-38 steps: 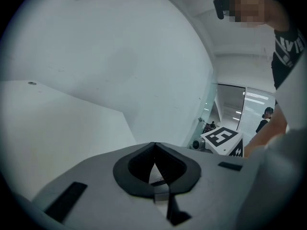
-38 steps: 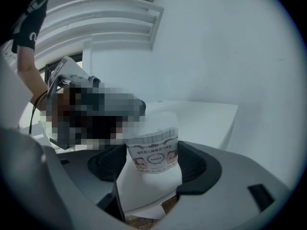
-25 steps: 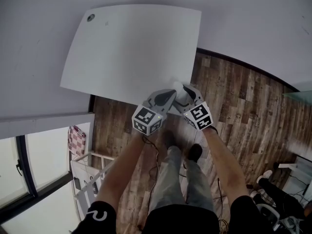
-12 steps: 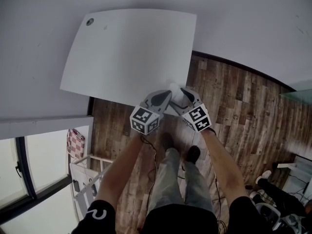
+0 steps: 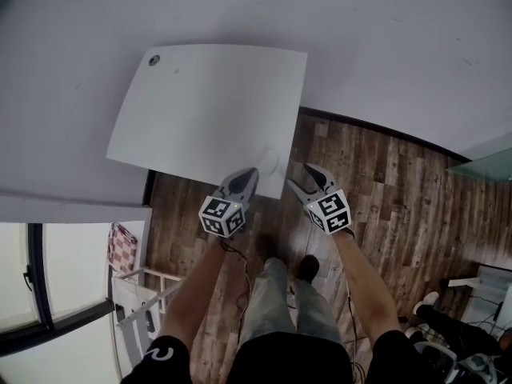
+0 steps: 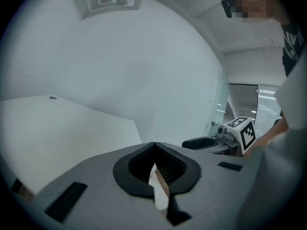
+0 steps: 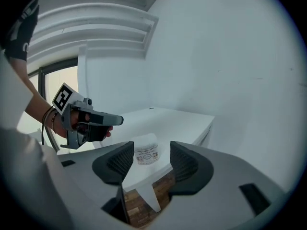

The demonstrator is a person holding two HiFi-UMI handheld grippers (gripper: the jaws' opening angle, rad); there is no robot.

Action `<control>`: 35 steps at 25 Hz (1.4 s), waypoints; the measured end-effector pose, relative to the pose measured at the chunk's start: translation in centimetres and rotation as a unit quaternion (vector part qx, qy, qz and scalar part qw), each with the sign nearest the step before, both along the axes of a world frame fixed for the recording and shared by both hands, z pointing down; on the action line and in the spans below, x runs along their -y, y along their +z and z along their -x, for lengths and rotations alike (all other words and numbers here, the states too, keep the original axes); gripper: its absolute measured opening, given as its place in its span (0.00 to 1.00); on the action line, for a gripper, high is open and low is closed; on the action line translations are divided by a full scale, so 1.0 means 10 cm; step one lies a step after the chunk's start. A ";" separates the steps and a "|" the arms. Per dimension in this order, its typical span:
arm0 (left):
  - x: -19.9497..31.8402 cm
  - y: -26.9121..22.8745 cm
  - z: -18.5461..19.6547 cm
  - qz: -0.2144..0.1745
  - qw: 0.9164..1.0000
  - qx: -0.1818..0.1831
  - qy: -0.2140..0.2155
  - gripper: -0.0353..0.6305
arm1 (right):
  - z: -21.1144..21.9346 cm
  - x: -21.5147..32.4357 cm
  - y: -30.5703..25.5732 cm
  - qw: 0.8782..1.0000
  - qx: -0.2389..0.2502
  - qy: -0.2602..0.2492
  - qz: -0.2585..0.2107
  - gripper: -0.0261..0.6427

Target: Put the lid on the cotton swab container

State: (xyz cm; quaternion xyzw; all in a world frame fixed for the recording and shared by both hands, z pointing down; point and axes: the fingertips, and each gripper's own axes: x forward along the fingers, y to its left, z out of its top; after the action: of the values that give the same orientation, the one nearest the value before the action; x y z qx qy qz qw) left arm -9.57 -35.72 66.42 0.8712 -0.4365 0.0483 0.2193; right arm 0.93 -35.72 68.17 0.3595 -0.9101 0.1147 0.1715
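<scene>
Container (image 7: 146,150) is set on bench (image 5: 200,110) | left gripper (image 5: 252,171) fingers are closed together | right gripper (image 5: 299,176) fingers, just narrowing, are parted, empty.

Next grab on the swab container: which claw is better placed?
Right, probably. The right claw has just been closing but its jaws stand apart, empty, the swab container framed ahead between them. The left claw is shut, container outside its view.
</scene>
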 end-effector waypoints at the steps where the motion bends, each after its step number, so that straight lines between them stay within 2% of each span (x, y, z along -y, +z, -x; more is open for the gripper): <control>1: -0.05 -0.06 0.01 -0.001 1.000 0.001 -0.004 0.09 | -0.05 -0.03 -0.09 1.000 0.000 0.005 -0.004 0.40; 9: -0.43 -0.66 -0.07 -0.027 0.999 -0.004 -0.036 0.09 | -0.37 -0.36 -0.76 0.999 0.017 0.028 -0.033 0.27; 16: -0.78 -1.21 -0.21 -0.060 0.996 -0.005 -0.060 0.09 | -0.67 -0.65 -1.32 0.996 0.021 0.045 -0.067 0.06; 27: -1.21 -1.97 -0.40 -0.117 0.989 0.013 -0.087 0.09 | -1.01 -1.01 -2.07 0.992 0.026 0.043 -0.114 0.06; 35: -1.55 -2.21 -0.52 -0.135 0.987 0.016 -0.085 0.09 | -1.15 -1.25 -2.35 0.990 0.034 0.043 -0.133 0.06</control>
State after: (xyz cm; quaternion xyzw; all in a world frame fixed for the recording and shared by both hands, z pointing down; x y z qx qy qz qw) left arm -4.35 -20.25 44.35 0.8517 -0.5148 -0.0156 0.0962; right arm 12.45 -23.25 44.70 0.4141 -0.9061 0.0120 0.0856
